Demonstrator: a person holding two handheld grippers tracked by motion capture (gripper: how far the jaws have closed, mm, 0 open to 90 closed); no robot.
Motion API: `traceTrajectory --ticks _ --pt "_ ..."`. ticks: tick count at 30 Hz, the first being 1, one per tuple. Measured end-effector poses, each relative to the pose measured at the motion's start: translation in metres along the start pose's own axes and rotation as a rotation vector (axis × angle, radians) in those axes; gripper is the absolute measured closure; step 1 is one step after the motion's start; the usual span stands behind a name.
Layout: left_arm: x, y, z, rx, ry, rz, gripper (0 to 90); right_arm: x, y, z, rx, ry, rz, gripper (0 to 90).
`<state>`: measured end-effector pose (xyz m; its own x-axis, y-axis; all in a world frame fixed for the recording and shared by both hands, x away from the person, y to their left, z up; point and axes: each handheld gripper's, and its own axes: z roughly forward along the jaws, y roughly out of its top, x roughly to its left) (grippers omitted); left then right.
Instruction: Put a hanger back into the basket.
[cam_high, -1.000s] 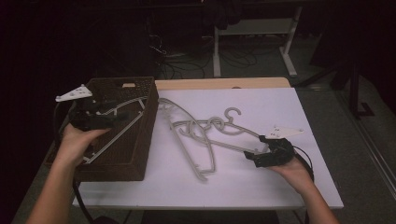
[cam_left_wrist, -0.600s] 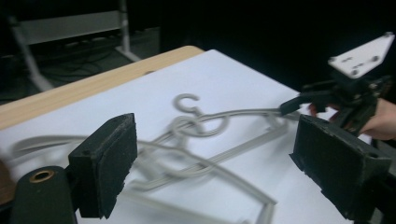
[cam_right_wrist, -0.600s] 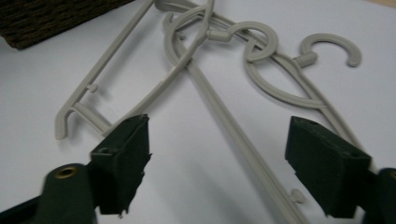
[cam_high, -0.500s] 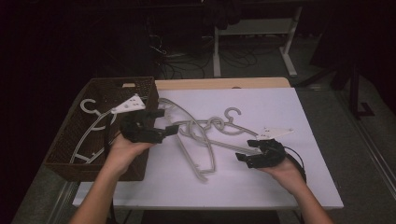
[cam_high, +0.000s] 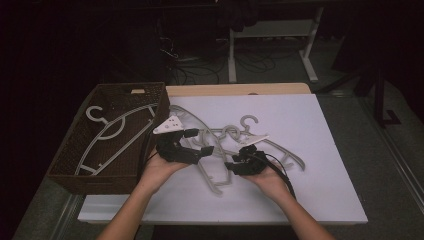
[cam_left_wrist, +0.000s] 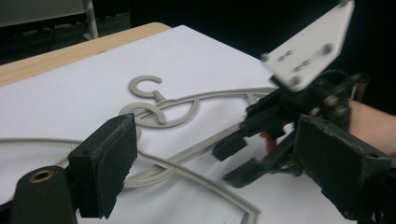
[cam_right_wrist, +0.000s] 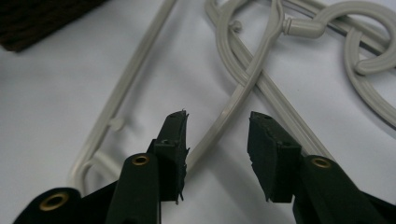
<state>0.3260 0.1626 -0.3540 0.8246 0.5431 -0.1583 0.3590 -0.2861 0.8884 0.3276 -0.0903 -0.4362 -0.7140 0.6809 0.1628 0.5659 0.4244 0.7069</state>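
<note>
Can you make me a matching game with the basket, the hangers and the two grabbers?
Things:
1. basket
2. hanger pile
3. left gripper
4. right gripper

Places or states:
A. tangled on the white board
B. jaws narrowing around a hanger bar, not pinching it
C. brown, at the table's left, one hanger inside
D. jaws wide open over the pile

Pairs: 1-C, 2-A, 3-D, 4-B

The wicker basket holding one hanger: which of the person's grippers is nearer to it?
Left. The left gripper hovers just beside the wicker basket, by its right wall. The right gripper is farther right, over the tangled hangers on the white board.
</note>
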Motion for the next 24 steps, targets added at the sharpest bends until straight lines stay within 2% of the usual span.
traceTrajectory --ticks 4,6,10,11,16,20,21,24 --pt "0.002 -0.001 0.000 0.002 0.007 -0.004 13.4 0.000 0.005 0.019 0.021 -0.044 0.029 57.9" --pt "0.003 -0.002 0.000 0.004 0.008 -0.004 13.4 -0.001 0.006 0.026 0.029 -0.047 0.041 59.9" --pt "0.005 -0.003 0.000 0.006 0.013 -0.005 13.4 0.001 0.007 0.033 0.032 -0.073 0.041 64.2" --pt "0.006 -0.003 0.001 0.007 0.013 -0.007 13.4 0.003 0.008 0.037 0.047 -0.098 0.032 64.9" --pt "0.006 -0.004 0.002 0.013 0.017 -0.005 13.4 0.006 0.008 0.037 0.050 -0.134 0.028 68.3" --pt "0.006 -0.004 0.002 0.014 0.017 -0.002 13.4 0.001 0.008 0.033 0.048 -0.162 0.050 72.5" --pt "0.005 -0.004 0.003 0.017 0.016 -0.001 13.4 -0.005 0.007 0.030 0.047 -0.173 0.065 74.1" --pt "0.005 -0.004 0.005 0.023 0.013 0.002 13.4 -0.013 0.006 0.024 0.042 -0.189 0.076 76.5"
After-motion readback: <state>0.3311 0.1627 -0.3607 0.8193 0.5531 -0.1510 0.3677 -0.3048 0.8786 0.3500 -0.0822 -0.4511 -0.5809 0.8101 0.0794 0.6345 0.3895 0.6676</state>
